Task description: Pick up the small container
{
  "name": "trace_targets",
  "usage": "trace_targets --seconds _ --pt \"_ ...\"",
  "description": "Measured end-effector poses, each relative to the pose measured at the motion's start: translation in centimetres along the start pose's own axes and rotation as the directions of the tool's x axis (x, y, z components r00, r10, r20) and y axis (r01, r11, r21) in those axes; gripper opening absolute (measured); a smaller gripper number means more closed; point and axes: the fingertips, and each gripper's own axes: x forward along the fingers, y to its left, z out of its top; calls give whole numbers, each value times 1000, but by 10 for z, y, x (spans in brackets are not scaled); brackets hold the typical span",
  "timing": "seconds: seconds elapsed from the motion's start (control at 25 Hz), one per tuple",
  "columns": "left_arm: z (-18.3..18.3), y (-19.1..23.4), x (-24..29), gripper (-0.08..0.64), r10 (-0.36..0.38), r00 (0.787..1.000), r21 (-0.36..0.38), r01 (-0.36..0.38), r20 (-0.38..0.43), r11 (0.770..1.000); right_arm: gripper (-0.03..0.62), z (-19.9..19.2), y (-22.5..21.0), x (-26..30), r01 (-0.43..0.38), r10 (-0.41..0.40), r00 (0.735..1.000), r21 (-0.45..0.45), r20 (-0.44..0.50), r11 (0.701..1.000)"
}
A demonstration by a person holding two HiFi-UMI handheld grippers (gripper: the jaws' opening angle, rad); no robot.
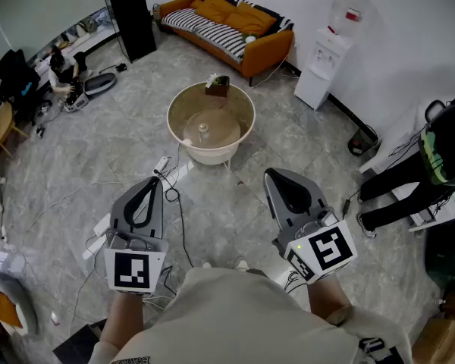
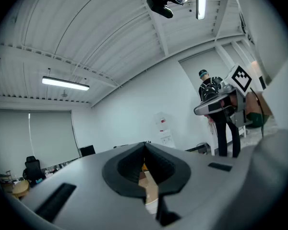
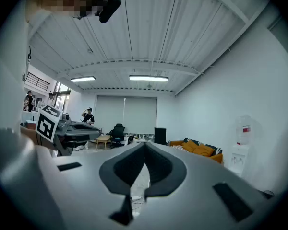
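A round beige table (image 1: 183,105) stands on the floor ahead of me. On its far rim sits a small dark container (image 1: 218,86) with something pale in it. A small pale object (image 1: 203,128) rests near the table's middle. My left gripper (image 1: 150,182) is held low near my body, well short of the table, shut and empty. My right gripper (image 1: 271,174) is beside it at the same height, also shut on nothing. Both point up and forward. In the left gripper view the jaws (image 2: 145,145) meet, and the right gripper view shows the same (image 3: 145,145).
Cables and a white power strip (image 1: 164,165) lie on the floor between me and the table. An orange sofa (image 1: 227,25) and a water dispenser (image 1: 326,59) stand along the far wall. A person (image 1: 409,169) stands at the right, and another person (image 1: 61,74) sits at the far left.
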Motion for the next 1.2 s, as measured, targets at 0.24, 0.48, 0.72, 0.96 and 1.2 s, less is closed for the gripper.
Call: trace_targets --seconds 0.24,0.48,0.72,0.96,1.2 --pt "-2 -2 -1 6 -3 1000 -14 3 -7 1000 -3 -1 -2 0 5 -5 1000 42 10 999" --pt "5 -12 6 6 -9 1000 -12 9 14 1000 -3 -10 -11 -4 5 -5 1000 43 -15 999" --pt "15 -34 14 6 -10 999 -9 11 30 1000 -3 -20 -28 -16 1 0 1000 57 -27 998" --pt "19 -64 28 6 -5 1000 -5 5 14 1000 -3 -30 -57 -34 16 -15 1000 73 -9 997" --pt "14 -96 40 6 -10 1000 6 10 -28 1000 -3 -45 -78 -51 -13 13 1000 77 -7 997"
